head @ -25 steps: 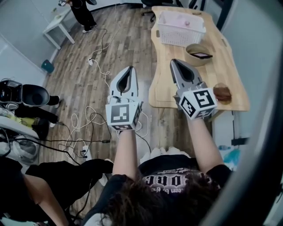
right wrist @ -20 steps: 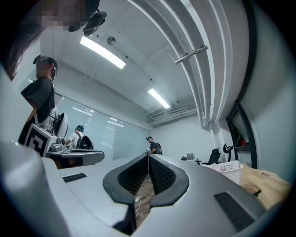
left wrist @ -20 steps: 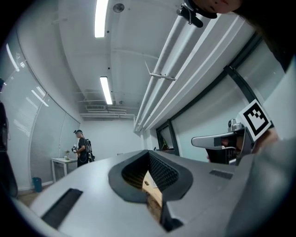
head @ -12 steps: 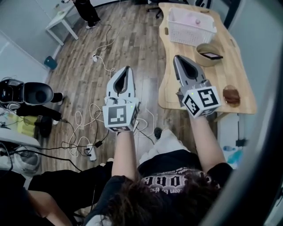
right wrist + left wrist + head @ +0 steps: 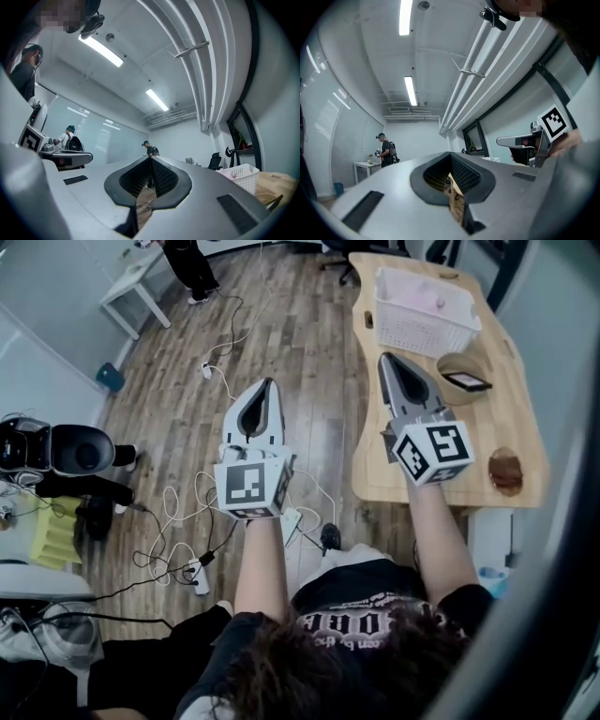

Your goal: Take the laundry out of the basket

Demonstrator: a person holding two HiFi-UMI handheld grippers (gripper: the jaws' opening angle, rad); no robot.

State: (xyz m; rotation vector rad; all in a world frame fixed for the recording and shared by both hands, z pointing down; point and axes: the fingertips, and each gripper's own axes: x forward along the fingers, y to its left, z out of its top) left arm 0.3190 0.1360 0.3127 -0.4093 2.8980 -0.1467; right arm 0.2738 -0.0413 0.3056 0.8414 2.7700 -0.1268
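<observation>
- The white plastic lattice basket [image 5: 424, 332] stands at the far end of the light wooden table [image 5: 441, 456], close to its far edge.
- Pale pink laundry [image 5: 429, 299] lies inside the basket, below the rim. No gripper touches it.
- A round tan bowl [image 5: 452, 365] sits just nearer than the basket on the same table. A flat dark device with a screen [image 5: 469, 382] rests across it.
- A round brown object [image 5: 506, 472] lies near the table's near right corner, well apart from the basket.
- The right gripper [image 5: 385, 358] hangs above the table's left half. Its tip is near the bowl and stops short of the basket.
- The right gripper's jaws are fully together, tip against tip, with nothing between them.
- In the right gripper view the basket shows low at the right, off the line of the jaws.
- The left gripper [image 5: 269, 383] is held over the brown plank floor [image 5: 281, 324], to the left of the table and well apart from the basket.
- The left gripper's jaws are likewise pressed together at the tips and carry nothing.
- Both grippers point away from the person, roughly parallel, marker cubes toward the body.
- White cables [image 5: 225, 371] trail across the floor beyond and below the left gripper, and a white power strip [image 5: 195, 575] lies near the person's left side.
- A small white side table [image 5: 131, 282] stands at the far left, with a person in dark clothing [image 5: 192, 263] beside it.
</observation>
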